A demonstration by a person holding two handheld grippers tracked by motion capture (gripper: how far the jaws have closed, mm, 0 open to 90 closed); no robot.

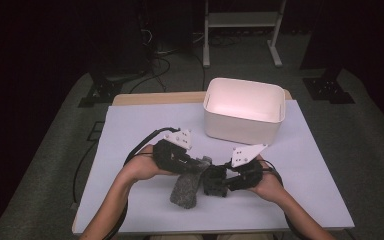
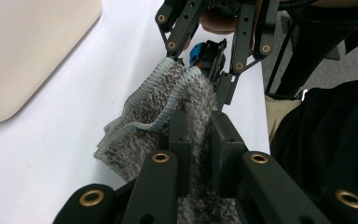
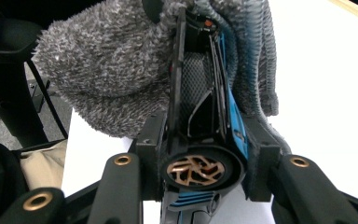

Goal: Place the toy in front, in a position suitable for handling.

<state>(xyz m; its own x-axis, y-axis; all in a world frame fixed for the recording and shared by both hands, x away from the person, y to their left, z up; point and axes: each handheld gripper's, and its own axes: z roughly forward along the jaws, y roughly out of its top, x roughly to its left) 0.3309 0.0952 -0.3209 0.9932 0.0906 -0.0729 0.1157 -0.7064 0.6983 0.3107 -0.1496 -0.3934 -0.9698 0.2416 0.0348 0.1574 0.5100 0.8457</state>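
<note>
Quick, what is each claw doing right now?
Left claw: shut on the grey cloth.
Right claw: shut on the black and blue gadget.

Light falls from above onto the surface (image 1: 145,125), which looks bright. The white bin (image 1: 243,110) glows a bit pink inside. All around the surface the room is very dark. The close-up pictures look soft and blurry at the bottom.

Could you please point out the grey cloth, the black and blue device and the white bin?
grey cloth (image 1: 185,190): high view, its lower fold.
black and blue device (image 3: 205,126): right gripper view, its body.
white bin (image 1: 240,127): high view, front wall.
</note>
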